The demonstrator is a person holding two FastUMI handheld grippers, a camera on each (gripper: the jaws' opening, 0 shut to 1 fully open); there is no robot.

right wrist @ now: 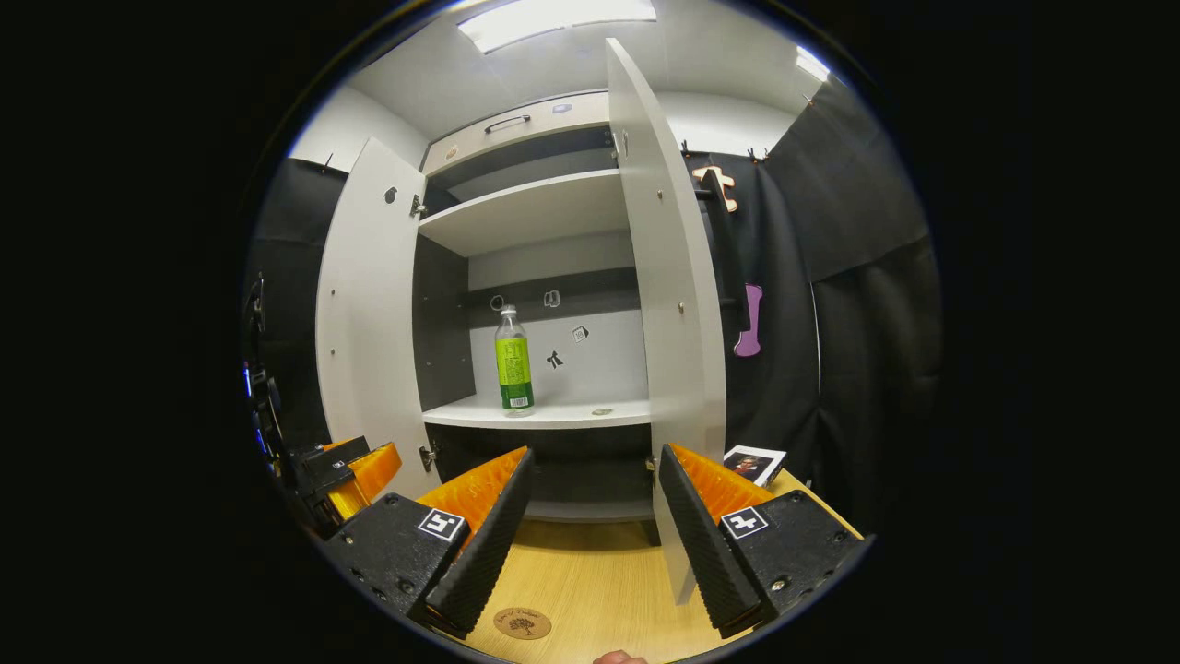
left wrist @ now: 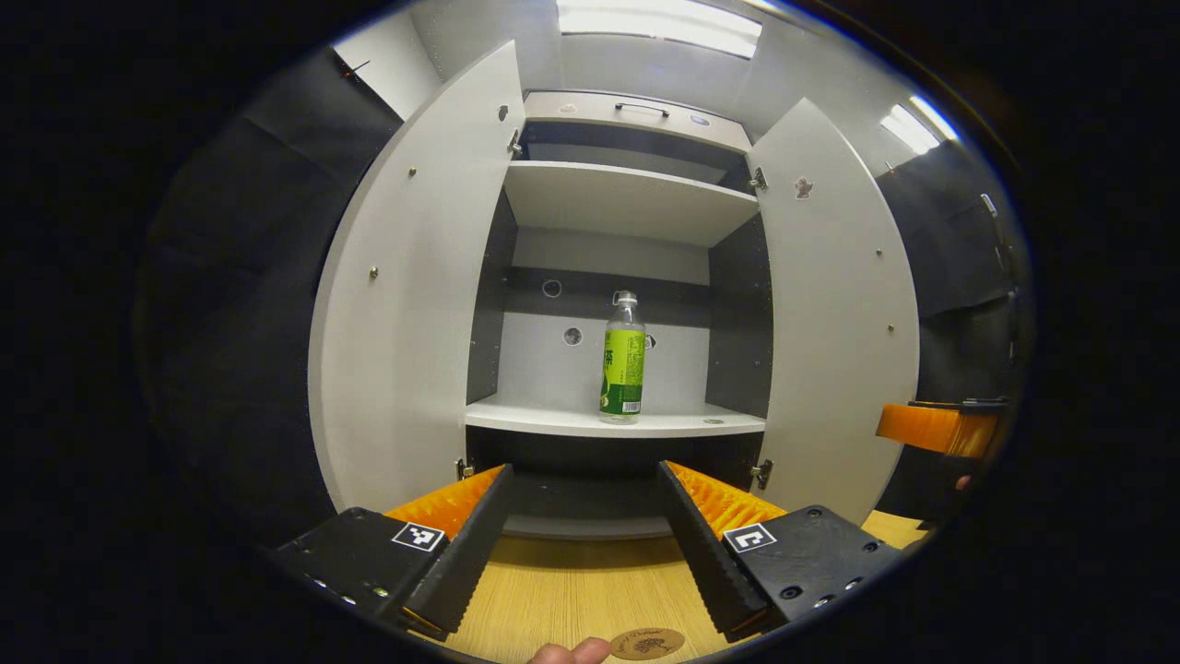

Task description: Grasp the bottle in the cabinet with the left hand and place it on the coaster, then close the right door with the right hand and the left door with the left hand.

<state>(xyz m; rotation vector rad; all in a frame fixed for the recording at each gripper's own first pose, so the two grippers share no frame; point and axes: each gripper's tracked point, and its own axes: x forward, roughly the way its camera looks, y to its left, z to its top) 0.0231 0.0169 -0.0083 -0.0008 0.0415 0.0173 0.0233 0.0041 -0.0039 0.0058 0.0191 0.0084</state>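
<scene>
- Our left gripper [left wrist: 583, 516] is spread wide and holds nothing; it points straight into the open cabinet [left wrist: 616, 198], well short of the shelf.
- The bottle [left wrist: 624, 358] stands upright on the lower shelf [left wrist: 553, 420], dead ahead of the left gripper and a touch toward its right finger, well apart from it.
- Our right gripper [right wrist: 595, 503] is likewise wide and empty, hanging back over the table [right wrist: 590, 572]; the edge of the right door [right wrist: 666, 277] stands just ahead, between its fingers.
- The coaster [left wrist: 647, 643] lies on the table below and behind the left fingertips, just beside a fingertip of the hand; in the right gripper view it sits under that gripper's left finger.
- We judge the step in hand to be the reach: go in level, centre the bottle between the fingers, and close on the labelled body below the neck, so it doesn't tip.
- Both doors are open; the left door [left wrist: 406, 277] leaves us a clear way in.
- The bottle's green label carries print and a barcode, too small for us to read.
</scene>
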